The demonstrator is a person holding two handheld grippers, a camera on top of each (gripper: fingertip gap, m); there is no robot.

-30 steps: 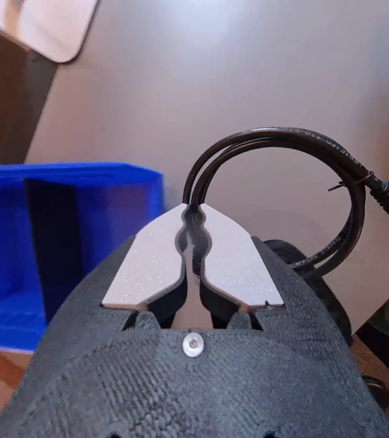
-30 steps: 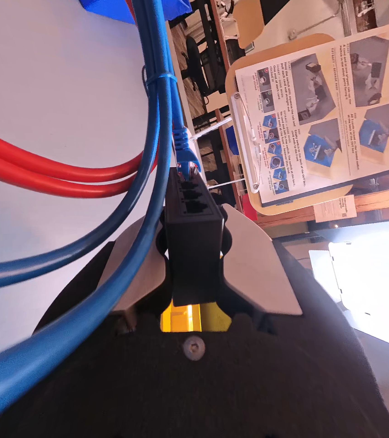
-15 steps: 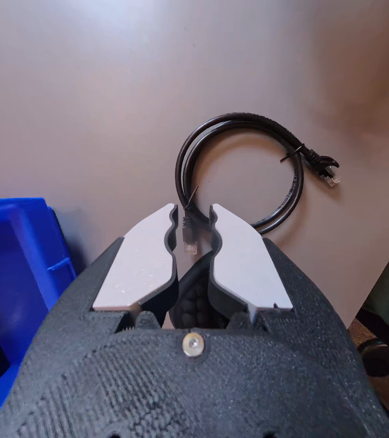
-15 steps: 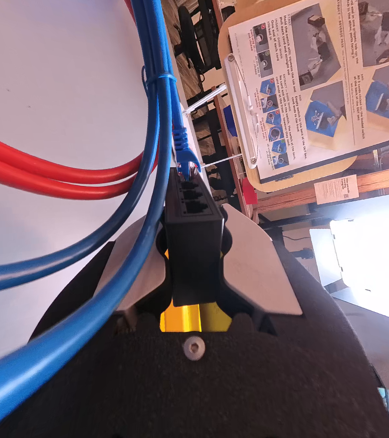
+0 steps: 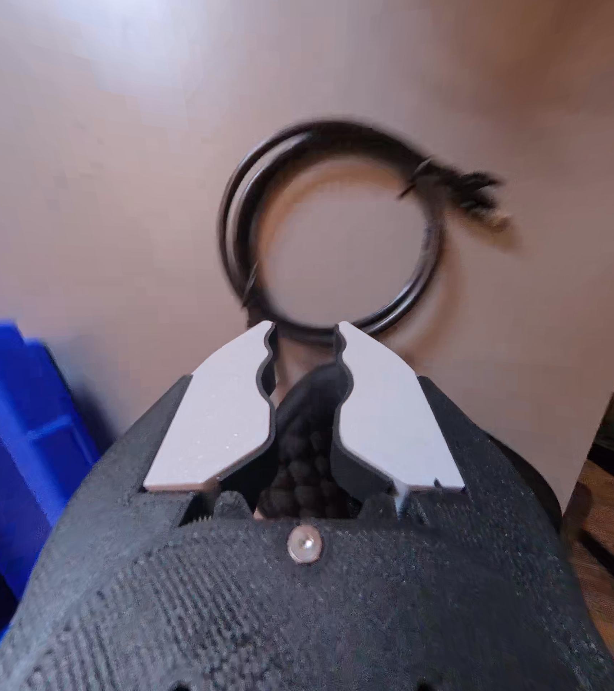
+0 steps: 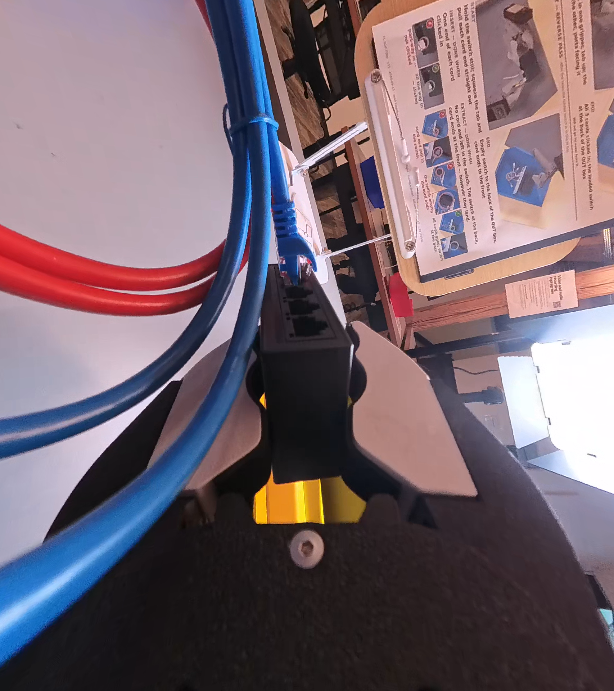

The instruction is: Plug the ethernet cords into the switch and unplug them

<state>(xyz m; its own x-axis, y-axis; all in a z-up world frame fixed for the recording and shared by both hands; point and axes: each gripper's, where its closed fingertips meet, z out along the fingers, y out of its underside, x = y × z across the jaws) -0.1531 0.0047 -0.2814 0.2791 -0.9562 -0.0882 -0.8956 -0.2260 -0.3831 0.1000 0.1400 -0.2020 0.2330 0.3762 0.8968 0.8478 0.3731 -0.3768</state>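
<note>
In the left wrist view a coiled black ethernet cord (image 5: 335,232) lies on the grey table, blurred by motion, one plug (image 5: 481,202) at its upper right. My left gripper (image 5: 305,332) is open and empty just short of the coil. In the right wrist view my right gripper (image 6: 307,336) is shut on the black switch (image 6: 305,359), ports facing away. A blue cord's plug (image 6: 290,246) sits in the farthest port; its coil (image 6: 238,261) hangs past the left finger. A red cord (image 6: 73,269) loops behind it.
A blue bin (image 5: 10,430) stands at the left in the left wrist view; the table's edge (image 5: 597,411) runs down the right. In the right wrist view an instruction sheet on a wooden board (image 6: 522,131) and a bright white panel (image 6: 578,411) stand beyond the table.
My left gripper let go of the black cord, which now lies on the table, then opened wider and drew back. My right gripper kept hold of the switch and shifted slightly.
</note>
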